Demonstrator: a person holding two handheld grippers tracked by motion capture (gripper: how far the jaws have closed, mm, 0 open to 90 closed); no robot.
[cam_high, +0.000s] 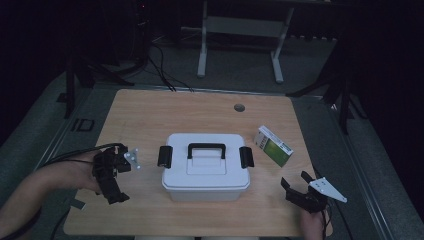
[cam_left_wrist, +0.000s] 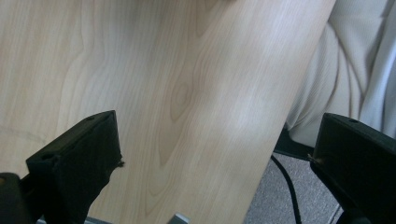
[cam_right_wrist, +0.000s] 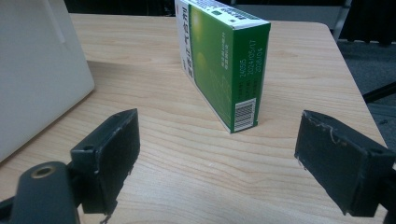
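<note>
Nothing gripped yet. Right gripper (cam_right_wrist: 215, 154) wide open and empty, its fingers (cam_right_wrist: 109, 156) low over the light wooden table (cam_high: 145, 115). Standing just ahead of and between them, untouched: a small green-and-white cardboard box (cam_right_wrist: 222, 60), upright on a long edge. Off to the left of those fingers: a white plastic storage container with black handle and side latches (cam_high: 205, 167), lid on and apparently latched. Left gripper (cam_left_wrist: 210, 163) likewise wide open, holding nothing, bare table beneath. Judged barely begun: grasping the box and opening the container both remain.

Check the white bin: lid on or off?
On. The lid sits flush on the bin, both black side latches down, handle lying flat.
</note>
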